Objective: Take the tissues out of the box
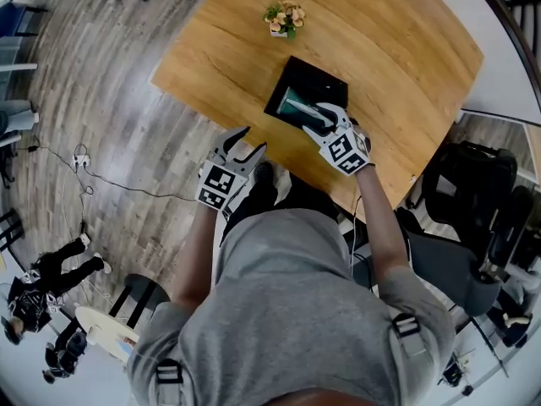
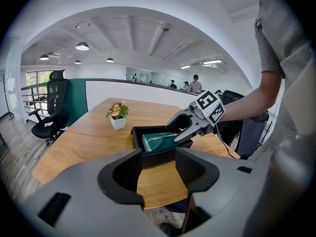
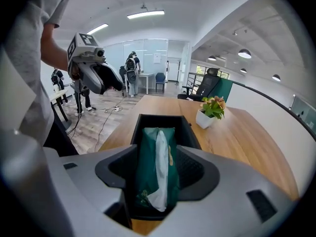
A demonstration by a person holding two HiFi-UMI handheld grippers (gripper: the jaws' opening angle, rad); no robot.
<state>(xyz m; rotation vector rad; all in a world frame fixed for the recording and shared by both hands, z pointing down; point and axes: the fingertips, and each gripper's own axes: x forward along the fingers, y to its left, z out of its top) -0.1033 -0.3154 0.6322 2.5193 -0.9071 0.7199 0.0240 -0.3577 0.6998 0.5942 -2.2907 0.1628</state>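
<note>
A black open box [image 1: 317, 68] stands on the wooden table [image 1: 389, 41] near its front edge. Inside lies a dark green tissue pack [image 1: 296, 104] with a white tissue showing along its slot. My right gripper [image 1: 319, 117] reaches into the box. In the right gripper view its jaws straddle the tissue pack [image 3: 148, 162] lengthwise, standing wide and not visibly pressing on it; the box [image 3: 163, 118] rim shows beyond. The left gripper [image 1: 252, 142] hovers open off the table's front edge with nothing between its jaws. Its own view shows the box [image 2: 136, 131], the tissue pack [image 2: 158, 141] and the right gripper [image 2: 177, 132].
A small potted plant [image 1: 285, 17] stands on the table behind the box. Black office chairs [image 1: 473, 193] crowd the right side. A cable and socket strip [image 1: 83, 161] lie on the wood floor at left, and people stand further off.
</note>
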